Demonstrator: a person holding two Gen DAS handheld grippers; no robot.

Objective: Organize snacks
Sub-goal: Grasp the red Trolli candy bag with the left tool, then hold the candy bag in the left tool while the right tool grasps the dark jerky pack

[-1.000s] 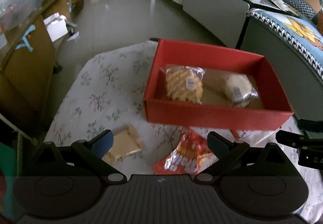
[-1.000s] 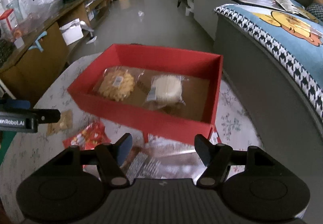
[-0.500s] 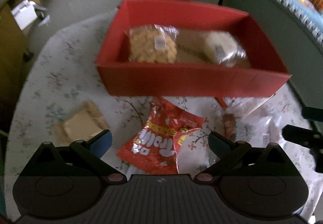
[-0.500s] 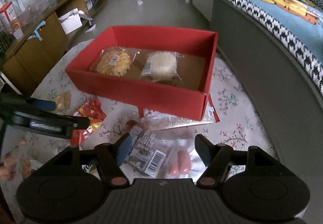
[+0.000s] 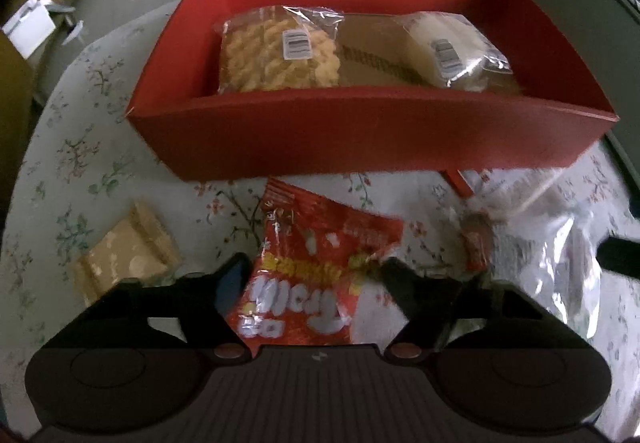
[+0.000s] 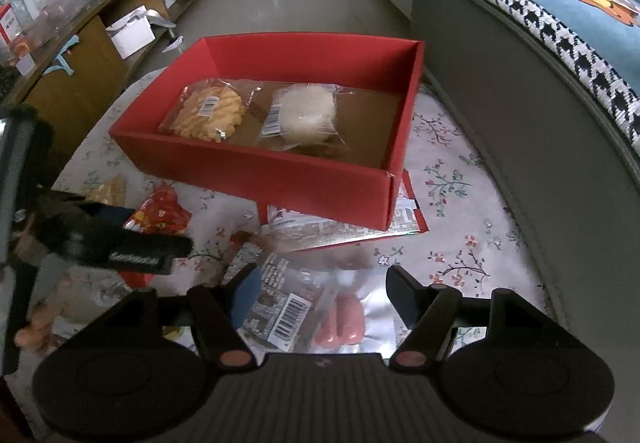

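Note:
A red box (image 5: 360,135) on the floral table holds a yellow twisted pastry pack (image 5: 276,51) and a white bun pack (image 5: 448,51). My left gripper (image 5: 314,275) is open, its fingers on either side of a red snack bag (image 5: 316,275) lying in front of the box. A tan biscuit pack (image 5: 124,255) lies to its left. My right gripper (image 6: 322,289) is open over a clear sausage pack (image 6: 320,311) with a barcode. The box (image 6: 280,175) and both packs also show in the right wrist view.
A red-edged foil packet (image 6: 344,231) lies partly under the box's near corner. A sofa with a houndstooth cover (image 6: 540,43) runs along the right. A wooden cabinet (image 6: 72,55) stands at the left across the floor.
My left gripper has come down and forward so its fingers now straddle the red snack bag. My right gripper has lowered toward the sausage pack.

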